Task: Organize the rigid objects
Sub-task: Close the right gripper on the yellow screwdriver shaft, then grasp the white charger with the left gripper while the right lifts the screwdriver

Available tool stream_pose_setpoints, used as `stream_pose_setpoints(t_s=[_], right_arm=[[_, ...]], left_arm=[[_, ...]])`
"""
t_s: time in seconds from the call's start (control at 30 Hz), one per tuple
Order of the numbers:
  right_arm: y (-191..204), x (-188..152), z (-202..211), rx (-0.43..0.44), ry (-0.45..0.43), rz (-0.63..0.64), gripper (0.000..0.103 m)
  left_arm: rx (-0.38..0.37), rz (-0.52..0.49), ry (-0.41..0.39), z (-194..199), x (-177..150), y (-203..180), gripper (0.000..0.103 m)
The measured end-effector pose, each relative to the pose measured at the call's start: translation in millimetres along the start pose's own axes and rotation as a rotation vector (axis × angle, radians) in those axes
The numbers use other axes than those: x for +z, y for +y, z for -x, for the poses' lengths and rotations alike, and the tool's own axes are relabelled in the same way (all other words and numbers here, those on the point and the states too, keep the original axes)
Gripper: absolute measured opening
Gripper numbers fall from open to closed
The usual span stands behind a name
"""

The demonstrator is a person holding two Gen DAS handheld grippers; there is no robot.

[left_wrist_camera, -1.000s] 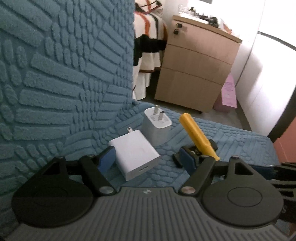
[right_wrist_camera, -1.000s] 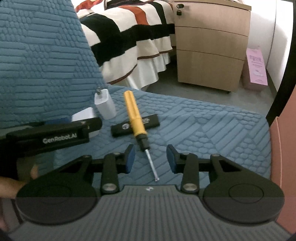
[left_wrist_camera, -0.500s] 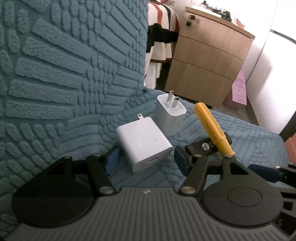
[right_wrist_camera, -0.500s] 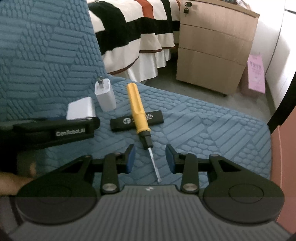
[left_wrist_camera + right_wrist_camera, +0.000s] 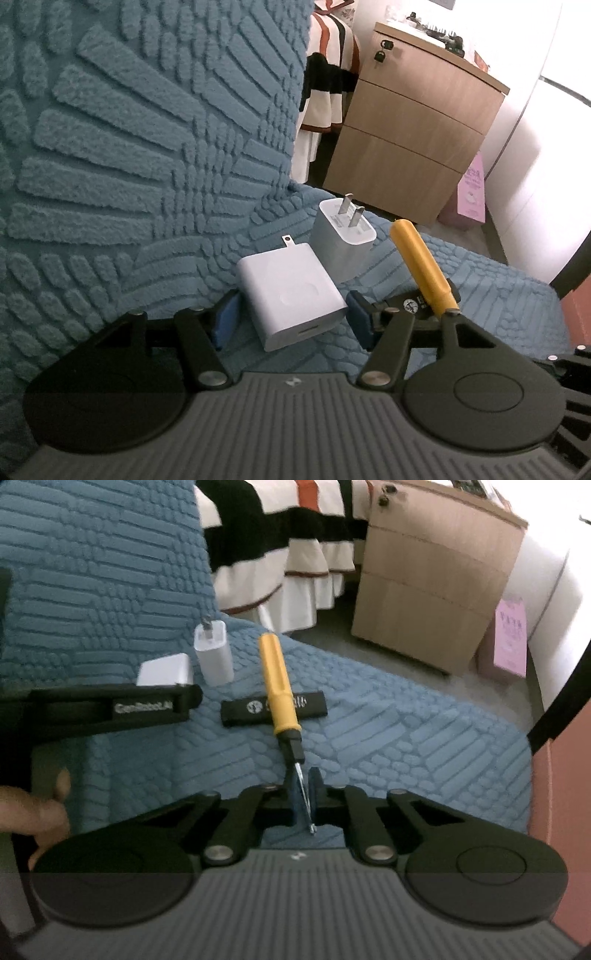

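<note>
Gripping: right gripper (image 5: 303, 794) clenched on screwdriver (image 5: 277, 686) shaft.
Closing: left gripper (image 5: 291, 321) around flat charger (image 5: 290, 291), not yet squeezing.
Remaining: small charger (image 5: 345, 242), black stick (image 5: 273, 708) unsorted.

The black stick (image 5: 273, 709) is crossed by the yellow screwdriver handle (image 5: 277, 686), so its white lettering cannot be read whole. The left gripper's arm hides the near edge of the flat white charger (image 5: 164, 670). In the left wrist view, gripper linkage covers the screwdriver's (image 5: 421, 269) shaft. A hand (image 5: 33, 812) is cut off at the picture's left edge.
</note>
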State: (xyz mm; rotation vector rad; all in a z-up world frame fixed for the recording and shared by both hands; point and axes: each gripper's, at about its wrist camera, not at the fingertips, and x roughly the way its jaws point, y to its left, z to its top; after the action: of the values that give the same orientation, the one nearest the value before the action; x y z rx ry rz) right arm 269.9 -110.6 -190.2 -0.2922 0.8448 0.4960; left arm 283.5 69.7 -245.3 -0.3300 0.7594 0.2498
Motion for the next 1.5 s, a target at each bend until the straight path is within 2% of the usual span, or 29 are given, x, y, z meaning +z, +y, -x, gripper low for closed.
stream_pose_setpoints(t_s=[0.2,0.33,0.37,0.43,0.47,0.5,0.67,0.73,0.8,1.0,1.13,1.27,1.43,1.5], right_arm=[[6.4,-1.9,11.6,-0.014,-0.035,0.054,0.004],[-1.5,-3.2,11.7,0.035,-0.056,-0.015,0.007],[-1.4,-2.3,10.6,0.04,-0.063,-0.019,0.01],[0.6,-1.1,8.1,0.03,-0.075,0.004,0.027],[1.8,-1.3,7.0,0.024,-0.084,0.011,0.04],[2.7,-1.5,5.5,0.024,-0.094,0.013,0.046],[6.0,-3.8,-11.2,0.006,-0.097,0.037,0.043],[4.6,-5.4,-19.2,-0.006,-0.085,0.035,0.033],[2.2,-5.8,-20.9,0.004,-0.084,0.017,0.017],[9.6,-9.9,4.7,0.017,-0.102,0.075,0.015],[6.8,-19.4,23.7,0.009,-0.08,0.046,0.015],[9.0,-31.4,38.2,-0.063,-0.038,0.08,0.015],[3.3,-45.2,63.4,-0.09,-0.007,0.046,0.015],[0.3,-50.8,72.8,-0.084,0.01,0.018,0.015]], left_arm=[[-0.035,0.033,0.03,8.3,-1.0,4.7,0.065],[-0.047,0.044,0.04,16.1,-6.6,4.9,0.064],[-0.049,0.05,0.047,18.0,-7.6,5.8,0.064],[-0.055,0.055,0.055,20.0,-9.3,7.5,0.064],[-0.055,0.06,0.056,21.0,-10.5,8.9,0.064],[-0.054,0.064,0.059,22.1,-11.3,9.8,0.064],[-0.062,0.069,0.068,25.1,-10.8,11.0,0.064],[-0.069,0.058,0.072,26.6,-12.5,12.1,0.063],[-0.07,0.022,0.073,27.8,-13.7,10.0,0.063],[-0.102,0.015,0.092,32.3,-17.5,4.4,0.063],[-0.139,-0.014,0.108,38.6,-22.8,-7.3,0.063],[-0.188,-0.05,0.135,49.5,-32.9,-20.6,0.063],[-0.219,-0.127,0.153,63.0,-43.0,-35.3,0.063],[-0.23,-0.128,0.162,67.0,-45.9,-34.1,0.063]])
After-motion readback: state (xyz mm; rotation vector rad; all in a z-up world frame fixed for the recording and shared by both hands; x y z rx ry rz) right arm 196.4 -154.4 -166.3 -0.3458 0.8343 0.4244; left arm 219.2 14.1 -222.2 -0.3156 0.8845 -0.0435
